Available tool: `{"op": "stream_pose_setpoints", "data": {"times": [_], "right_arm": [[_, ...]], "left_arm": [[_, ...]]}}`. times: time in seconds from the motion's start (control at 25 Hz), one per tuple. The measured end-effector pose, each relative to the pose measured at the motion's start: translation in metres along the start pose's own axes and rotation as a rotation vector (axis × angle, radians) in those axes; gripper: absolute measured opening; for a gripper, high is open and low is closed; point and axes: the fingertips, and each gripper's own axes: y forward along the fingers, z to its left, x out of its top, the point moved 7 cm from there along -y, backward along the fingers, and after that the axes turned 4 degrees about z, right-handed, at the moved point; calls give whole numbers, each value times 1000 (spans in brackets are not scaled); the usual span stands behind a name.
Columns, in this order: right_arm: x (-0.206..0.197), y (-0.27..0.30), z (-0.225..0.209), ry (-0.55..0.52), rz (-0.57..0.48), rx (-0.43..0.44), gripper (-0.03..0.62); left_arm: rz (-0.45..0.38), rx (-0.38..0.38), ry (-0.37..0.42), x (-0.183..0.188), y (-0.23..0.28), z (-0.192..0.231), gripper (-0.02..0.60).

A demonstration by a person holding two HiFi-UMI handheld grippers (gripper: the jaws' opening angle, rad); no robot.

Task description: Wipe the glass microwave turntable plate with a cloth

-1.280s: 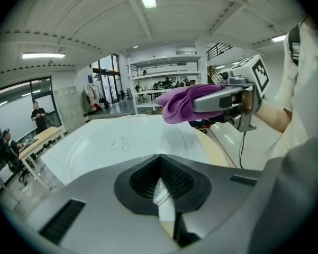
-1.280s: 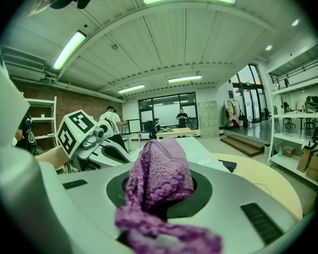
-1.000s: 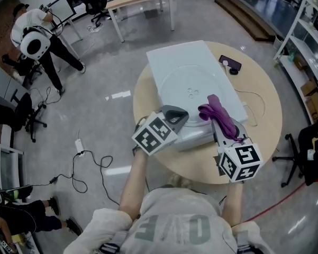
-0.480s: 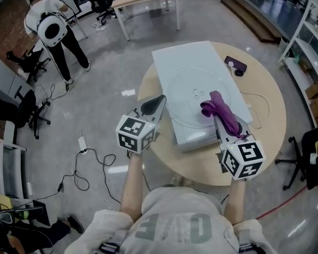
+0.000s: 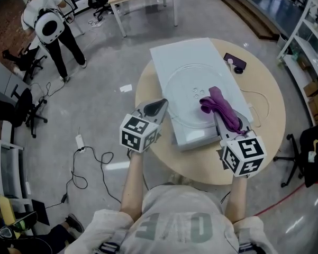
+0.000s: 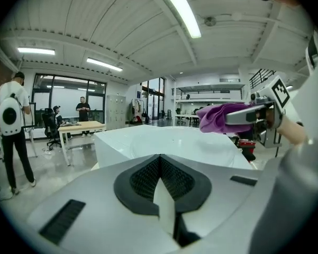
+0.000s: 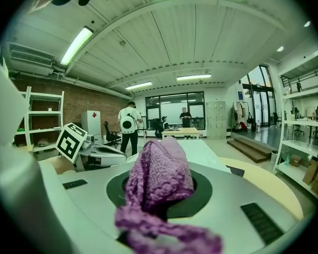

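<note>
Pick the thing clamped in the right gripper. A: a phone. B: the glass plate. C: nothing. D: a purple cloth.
D: in the right gripper view, the right gripper is closed on the purple cloth, which bulges out from between its jaws.

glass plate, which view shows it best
Head view: nearly the whole round plate shows from above on the white box. The left gripper view sees it edge-on, faint; in the right gripper view the cloth blocks it.
</note>
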Motion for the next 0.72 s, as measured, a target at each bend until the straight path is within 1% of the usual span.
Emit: {"op": "stream_pose_setpoints", "data": {"times": [0.12,0.2,0.32,0.44,0.56,0.72], "right_arm": [[9,15,10,-68,18,50,52],[16,30,20,-144,49,86,52],[24,55,32,-255,103,123,52],[28,80,40,-292,149,193,52],[29,101,49,-324,205,264,52],[26,118,57,-380,277,315,52]], "left_arm": [[-3,3,12,-2,1,-3,2],[-3,7,21,-1,2,-5,2],[18,10,44,1,5,-8,2],[27,6,54,2,6,-8,2],[19,10,52,1,4,-7,2],[13,8,52,0,2,-6,2]]}}
